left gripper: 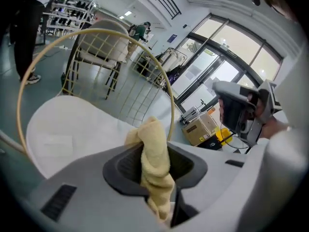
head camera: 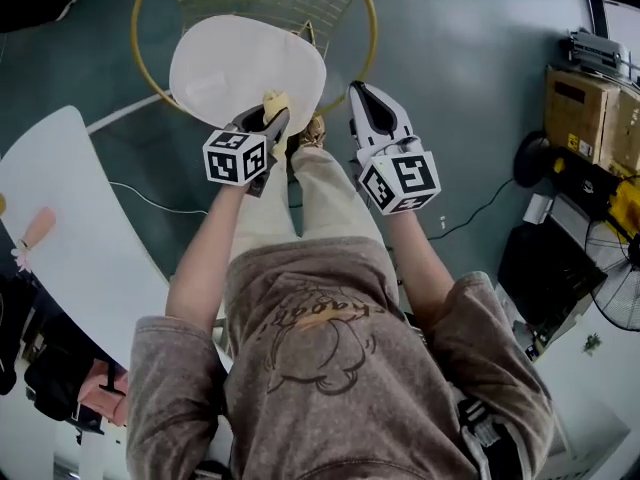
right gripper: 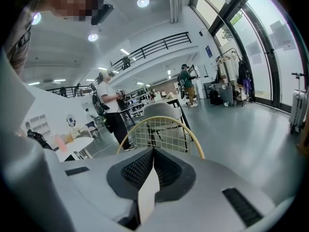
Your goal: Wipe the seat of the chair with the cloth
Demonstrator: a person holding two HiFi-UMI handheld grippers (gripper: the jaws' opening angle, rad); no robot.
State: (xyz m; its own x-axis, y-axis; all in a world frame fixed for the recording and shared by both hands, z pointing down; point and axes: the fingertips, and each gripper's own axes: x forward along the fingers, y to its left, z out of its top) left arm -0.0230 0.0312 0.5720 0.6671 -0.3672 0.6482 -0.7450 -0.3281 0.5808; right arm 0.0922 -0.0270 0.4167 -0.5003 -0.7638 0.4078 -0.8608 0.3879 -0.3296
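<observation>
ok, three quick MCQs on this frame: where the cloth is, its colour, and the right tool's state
1. Where is the cloth?
A) in the right tool
B) in the left tool
C) on the floor

2. What colour is the cloth?
A) blue
B) red
C) yellow

3. What state is the right tool in?
A) shut, empty
B) wide open
C) shut on the cloth

Answers:
1 B: the left gripper view shows the cloth pinched between that tool's jaws.
2 C: it reads pale yellow in both the head view and the left gripper view.
3 A: the right gripper view shows the jaws meeting with nothing between them.
</observation>
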